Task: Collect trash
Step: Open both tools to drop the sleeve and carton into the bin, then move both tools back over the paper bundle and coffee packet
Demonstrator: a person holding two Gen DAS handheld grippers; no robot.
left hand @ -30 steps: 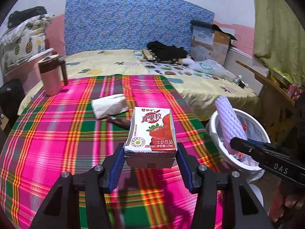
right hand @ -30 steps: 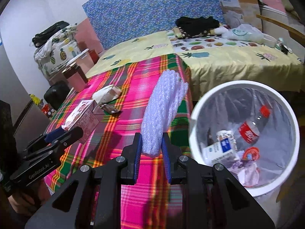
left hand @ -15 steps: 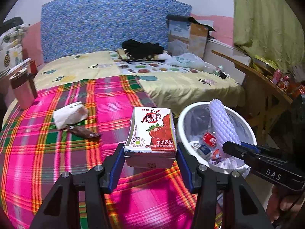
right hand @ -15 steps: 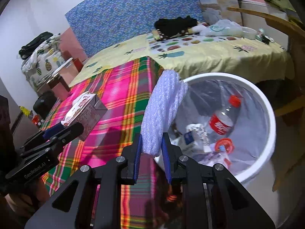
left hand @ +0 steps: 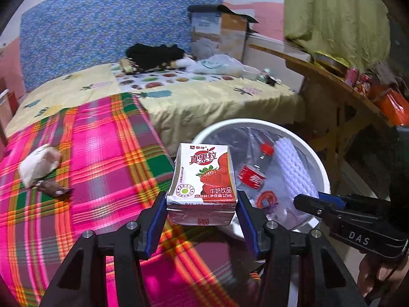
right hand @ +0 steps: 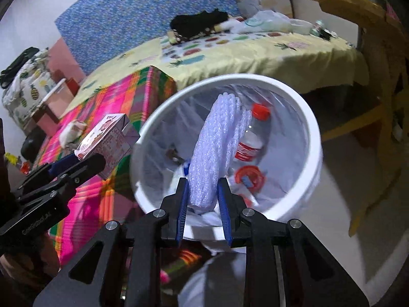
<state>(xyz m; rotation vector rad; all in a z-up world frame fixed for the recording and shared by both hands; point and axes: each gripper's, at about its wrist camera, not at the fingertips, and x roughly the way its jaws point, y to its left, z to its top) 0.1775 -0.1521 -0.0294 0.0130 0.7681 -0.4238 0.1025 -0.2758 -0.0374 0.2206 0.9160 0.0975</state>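
Observation:
My left gripper (left hand: 202, 204) is shut on a strawberry milk carton (left hand: 203, 179) and holds it at the edge of the plaid bed, beside the white trash bin (left hand: 320, 168). My right gripper (right hand: 203, 197) is shut on a white foam net sleeve (right hand: 214, 153) and holds it over the open bin (right hand: 310, 128). The sleeve also shows in the left wrist view (left hand: 294, 168), above the bin. The bin holds a cola bottle (right hand: 251, 140), a red lid and paper scraps. A crumpled white wrapper (left hand: 38, 165) and a brown wrapper (left hand: 55, 189) lie on the plaid cloth.
The bed carries a plaid cloth (left hand: 89, 153) and a yellow fruit-print sheet (left hand: 204, 97) with black clothing and a plastic bag. A wooden table (left hand: 332, 81) with red cans stands right of the bin. A cardboard box (left hand: 219, 35) stands behind the bed.
Both grippers have swung right, toward the bin. The foam sleeve has come from beside the bin's rim to over its opening. The carton has moved from over the bed to next to the bin.

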